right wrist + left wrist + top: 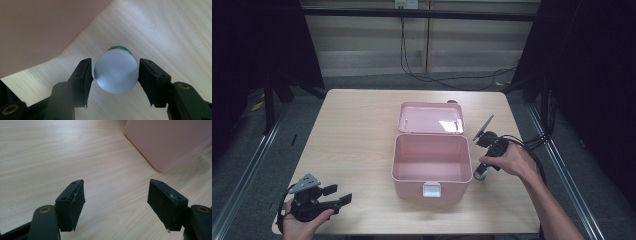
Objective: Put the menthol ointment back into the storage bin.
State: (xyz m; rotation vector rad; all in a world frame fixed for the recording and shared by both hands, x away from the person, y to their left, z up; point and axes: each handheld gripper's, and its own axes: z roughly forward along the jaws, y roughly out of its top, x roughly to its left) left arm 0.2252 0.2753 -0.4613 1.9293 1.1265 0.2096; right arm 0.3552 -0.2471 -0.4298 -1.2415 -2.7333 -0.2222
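A small bottle (116,72) with a white cap and green body stands on the wooden table (357,145), just right of an open pink box (409,187). My right gripper (115,61) comes down over the bottle from above, and its two black jaws press the cap from both sides. In the high view the bottle (481,173) sits under the person's right hand (507,160). My left gripper (338,196) lies at the table's front left corner, open, with nothing between its jaws. In the left gripper view my left gripper (117,182) is over bare wood.
The box's lid (431,118) lies folded back flat behind it, and the box has a white latch (431,189) at the front. The pink wall (37,30) is close to the right gripper's left jaw. A box corner (172,142) lies ahead of the left gripper.
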